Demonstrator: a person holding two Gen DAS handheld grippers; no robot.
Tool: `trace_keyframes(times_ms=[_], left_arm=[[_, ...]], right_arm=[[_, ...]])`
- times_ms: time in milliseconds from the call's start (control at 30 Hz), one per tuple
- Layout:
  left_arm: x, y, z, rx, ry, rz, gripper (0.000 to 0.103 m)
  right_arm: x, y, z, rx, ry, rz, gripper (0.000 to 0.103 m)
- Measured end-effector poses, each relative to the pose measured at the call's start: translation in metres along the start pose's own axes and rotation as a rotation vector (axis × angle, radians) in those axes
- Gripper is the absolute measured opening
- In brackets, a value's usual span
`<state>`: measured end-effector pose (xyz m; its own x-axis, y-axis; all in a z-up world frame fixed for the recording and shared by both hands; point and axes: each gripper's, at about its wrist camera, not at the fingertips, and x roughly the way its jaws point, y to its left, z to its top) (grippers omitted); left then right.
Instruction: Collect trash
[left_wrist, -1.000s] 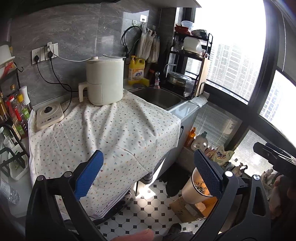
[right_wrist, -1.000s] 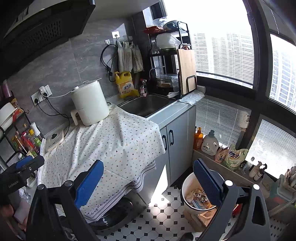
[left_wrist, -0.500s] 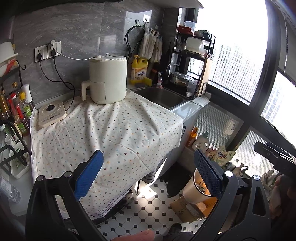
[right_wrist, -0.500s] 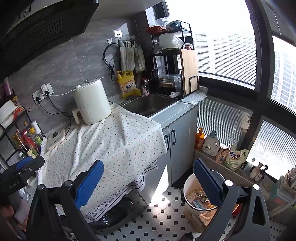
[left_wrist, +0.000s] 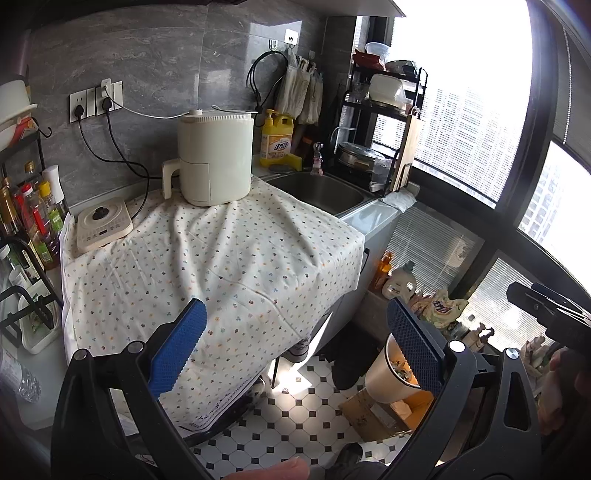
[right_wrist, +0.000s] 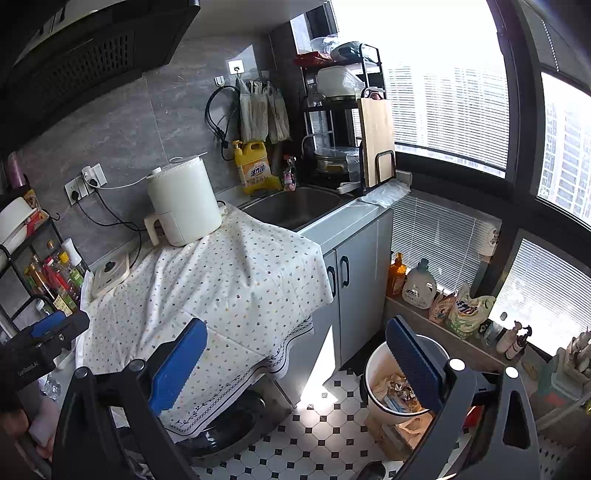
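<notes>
The cloth (left_wrist: 207, 258) is thin printed cotton-like fabric, matt and creased, draped over the tabletop (right_wrist: 343, 221), whose bare strip looks smooth and faintly glossy. The fryer (left_wrist: 214, 158) is cream plastic with a satin finish. The wall (left_wrist: 155, 66) is grey stone-look tile, polished enough to catch glare. The sink (right_wrist: 295, 206) is brushed metal (dull rather than mirror-bright). The board (right_wrist: 376, 136) is pale, bare wood, held in a rack (left_wrist: 384, 110) of black matt wire. The jug (right_wrist: 253, 170) is glossy yellow plastic. The floor (right_wrist: 314, 435) is smooth tile. The bin (right_wrist: 376, 369) is shiny white plastic holding crumpled paper and foil. Each claw has ribbed blue rubbery pads (left_wrist: 177, 350) on black matt plastic.
</notes>
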<state>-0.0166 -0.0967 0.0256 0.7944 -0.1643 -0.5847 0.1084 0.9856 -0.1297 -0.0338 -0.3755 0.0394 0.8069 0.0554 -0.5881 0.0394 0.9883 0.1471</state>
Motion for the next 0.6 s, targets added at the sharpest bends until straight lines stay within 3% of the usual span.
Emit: trace_keyframes(times_ms=[600], left_arm=[[-0.002, -0.001, -0.003, 0.001, 0.005, -0.009, 0.097]], right_arm=[[-0.006, -0.002, -0.012, 0.004, 0.009, -0.010, 0.095]])
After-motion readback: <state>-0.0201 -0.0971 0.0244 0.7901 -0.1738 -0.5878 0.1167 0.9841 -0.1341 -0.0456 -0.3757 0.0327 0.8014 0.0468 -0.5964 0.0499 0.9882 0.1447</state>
